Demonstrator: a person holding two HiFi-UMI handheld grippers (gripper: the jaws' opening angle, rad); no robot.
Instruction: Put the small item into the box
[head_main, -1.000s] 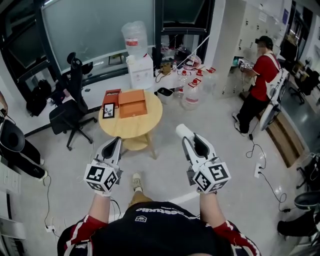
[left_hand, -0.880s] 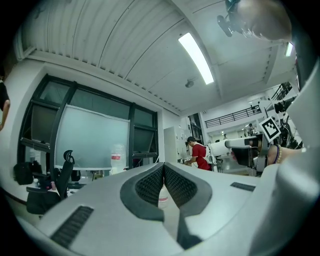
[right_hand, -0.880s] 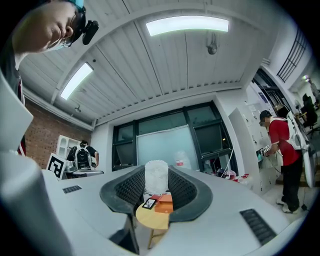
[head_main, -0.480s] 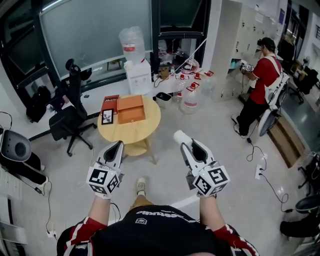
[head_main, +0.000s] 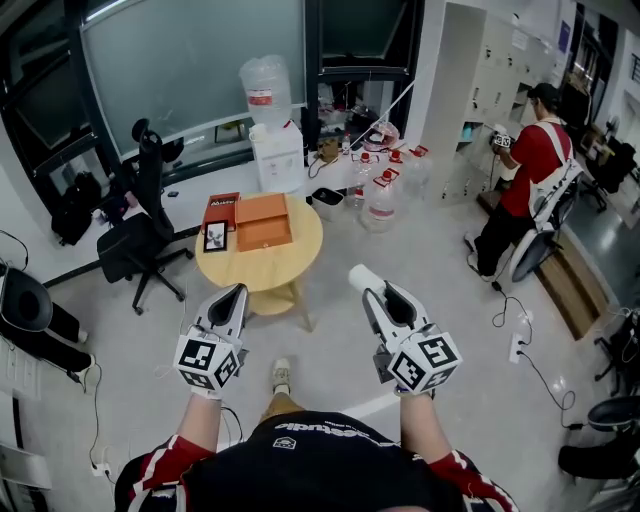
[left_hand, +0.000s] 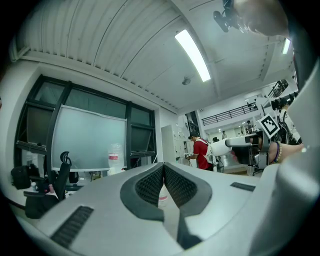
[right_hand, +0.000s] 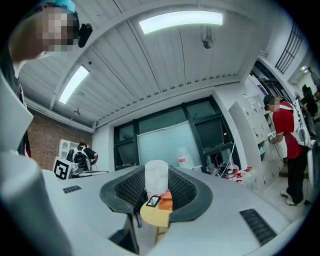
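Grey floor (head_main: 330, 340) spreads below the person, who stands well short of the furniture with both tools held out level ahead.

Nearest is the left claw (head_main: 237, 292). Its jaws are closed pad to pad with nothing between them.

Beside it, the right claw (head_main: 377, 297) is clamped on the small item (head_main: 361, 277), a white cylinder. The item stands up between the ribbed pads and pokes past the tips.

Compared with a second ago, almost nothing about the two tools has changed. They sit in the same pose, at the same spacing, with the same grip on the cylinder. Only the framing of the room has drifted slightly.

Further on stands the round wooden worktop (head_main: 292, 262), which looks no nearer than it did a second ago. The orange box (head_main: 264, 220) lies on it, with a red pack (head_main: 222, 206) and a small framed card (head_main: 216, 235) just to its left. I cannot tell whether the box lid is open.

For the task, this means the item is secured but the carry has barely advanced. The whole approach to the box, and the drop into it, are probably still ahead.

Beyond the worktop, an office chair (head_main: 140, 225) sits to the left and a water dispenser (head_main: 277, 150) stands by the glass wall. At the far right, a person in red (head_main: 530, 165) has turned more toward the lockers.
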